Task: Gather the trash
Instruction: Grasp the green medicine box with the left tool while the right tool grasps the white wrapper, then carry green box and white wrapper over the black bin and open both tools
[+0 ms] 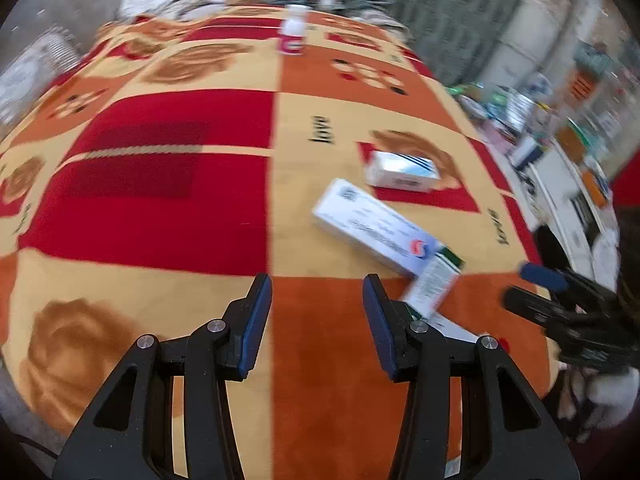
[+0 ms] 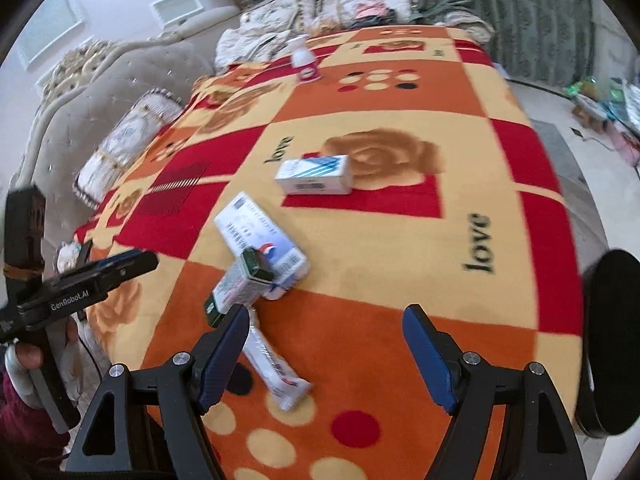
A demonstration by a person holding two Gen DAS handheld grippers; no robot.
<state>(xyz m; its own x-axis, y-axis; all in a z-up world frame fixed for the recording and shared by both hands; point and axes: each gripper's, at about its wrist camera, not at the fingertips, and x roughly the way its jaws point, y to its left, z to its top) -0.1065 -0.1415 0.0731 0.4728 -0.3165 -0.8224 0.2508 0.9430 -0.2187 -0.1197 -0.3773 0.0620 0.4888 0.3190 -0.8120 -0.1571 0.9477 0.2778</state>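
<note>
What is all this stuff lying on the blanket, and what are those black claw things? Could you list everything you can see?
Blanket: one, red, orange and cream patchwork with roses and the word "love", spread over the bed.
Small bottle: one, white with a pink label, upright at the far end.
Blue-striped box: one, white, lying alone mid-blanket.
Long flat box: one, white and pale blue, nearer the camera.
Green-trimmed carton: one, white and dark green, resting across the long box's near end.
Tube: one, white, lying closest.
Cushions: several, pale patterned, along the grey sofa.
Left gripper: black, blue pads, jaws apart, empty.
Right gripper: same, jaws wider, empty.
</note>
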